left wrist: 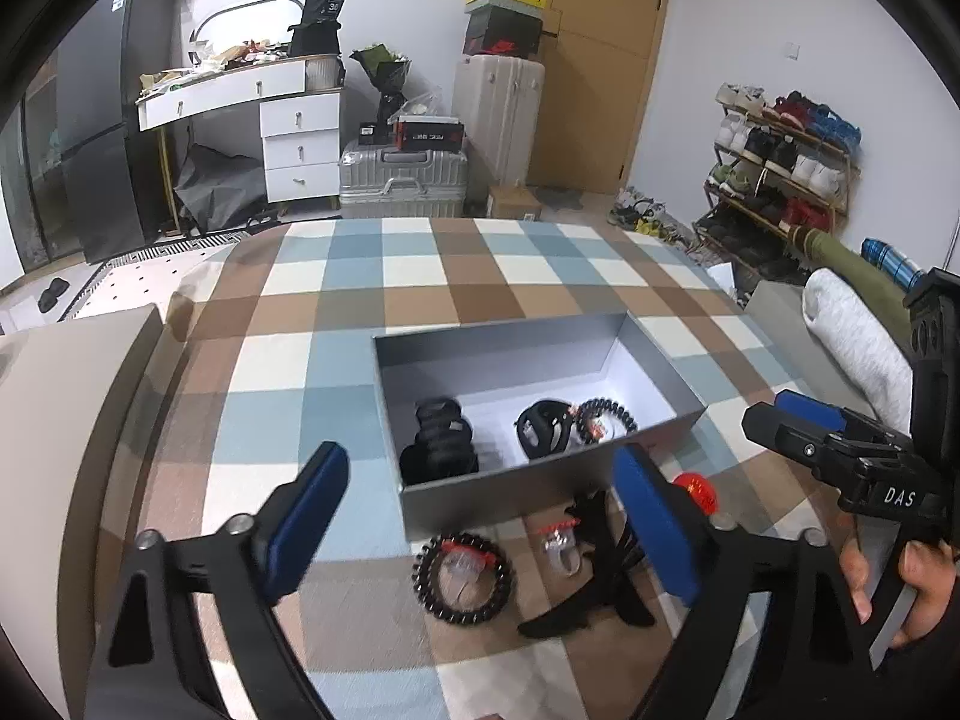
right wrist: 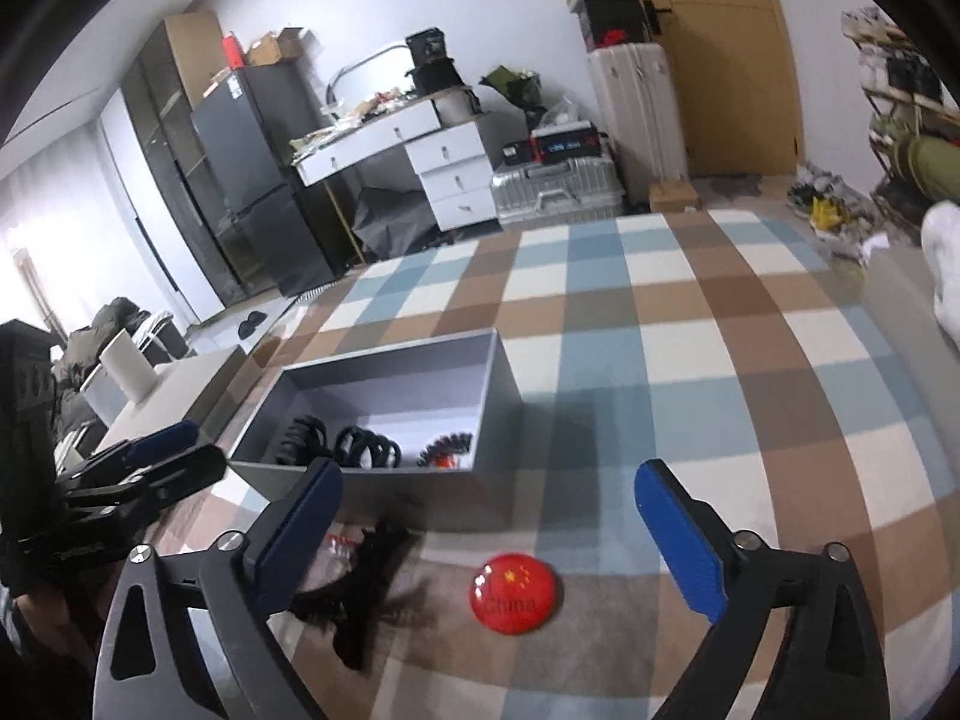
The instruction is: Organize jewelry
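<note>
Checked blue-brown-white bedcover (left wrist: 420, 276) carries my open grey card box (left wrist: 660, 360); both grippers, L (left wrist: 480, 516) & R (right wrist: 486, 540), spread wide, empty; round red flag badge (right wrist: 516, 600) sits under R, prob next.

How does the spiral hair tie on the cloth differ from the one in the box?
The tie on the cloth lies flat outside the box, fully visible, near the left gripper. The tie in the box sits beside a black band, partly hidden by the wall. Both are black spirals with red tags.
</note>
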The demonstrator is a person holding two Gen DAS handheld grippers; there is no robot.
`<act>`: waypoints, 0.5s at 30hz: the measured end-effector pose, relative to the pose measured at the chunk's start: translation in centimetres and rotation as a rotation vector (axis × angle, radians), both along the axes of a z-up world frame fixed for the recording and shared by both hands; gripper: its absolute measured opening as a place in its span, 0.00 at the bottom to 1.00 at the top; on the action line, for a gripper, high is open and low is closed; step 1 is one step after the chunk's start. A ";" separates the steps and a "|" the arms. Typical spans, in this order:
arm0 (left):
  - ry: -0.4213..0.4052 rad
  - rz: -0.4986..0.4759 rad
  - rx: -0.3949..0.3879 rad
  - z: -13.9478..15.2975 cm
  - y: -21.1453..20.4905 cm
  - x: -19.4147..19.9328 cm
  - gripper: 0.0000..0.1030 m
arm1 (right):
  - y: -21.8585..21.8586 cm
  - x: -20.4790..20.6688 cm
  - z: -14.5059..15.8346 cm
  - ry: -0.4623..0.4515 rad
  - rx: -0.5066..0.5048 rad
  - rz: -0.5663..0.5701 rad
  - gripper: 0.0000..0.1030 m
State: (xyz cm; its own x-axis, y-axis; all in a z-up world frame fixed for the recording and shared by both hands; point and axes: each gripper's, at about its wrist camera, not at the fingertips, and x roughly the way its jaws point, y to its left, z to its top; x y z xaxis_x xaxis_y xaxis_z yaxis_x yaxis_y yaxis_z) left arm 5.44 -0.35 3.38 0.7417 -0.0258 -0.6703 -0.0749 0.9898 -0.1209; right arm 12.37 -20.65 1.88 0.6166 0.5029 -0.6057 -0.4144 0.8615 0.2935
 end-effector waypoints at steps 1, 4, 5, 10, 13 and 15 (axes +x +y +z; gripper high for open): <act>0.002 0.003 0.002 -0.1 0.0 -0.1 0.97 | -0.1 0.1 -0.1 0.005 -0.005 0.000 0.99; 0.002 0.010 -0.004 -0.4 0.1 -0.7 0.99 | -0.1 -0.1 -0.7 0.020 -0.038 0.019 1.00; 0.009 0.014 -0.007 -0.6 0.1 -0.9 0.99 | 0.0 -0.2 -0.9 0.025 -0.053 0.028 1.00; 0.040 0.036 -0.023 -1.6 0.5 -1.4 0.99 | 0.8 -1.0 -1.9 0.029 -0.143 0.095 1.00; 0.058 0.060 -0.026 -2.2 0.7 -1.4 0.99 | 0.9 -1.6 -2.5 0.018 -0.154 0.116 1.00; 0.065 0.068 -0.043 -2.6 0.9 -1.5 0.99 | 1.0 -1.8 -2.9 0.033 -0.150 0.137 1.00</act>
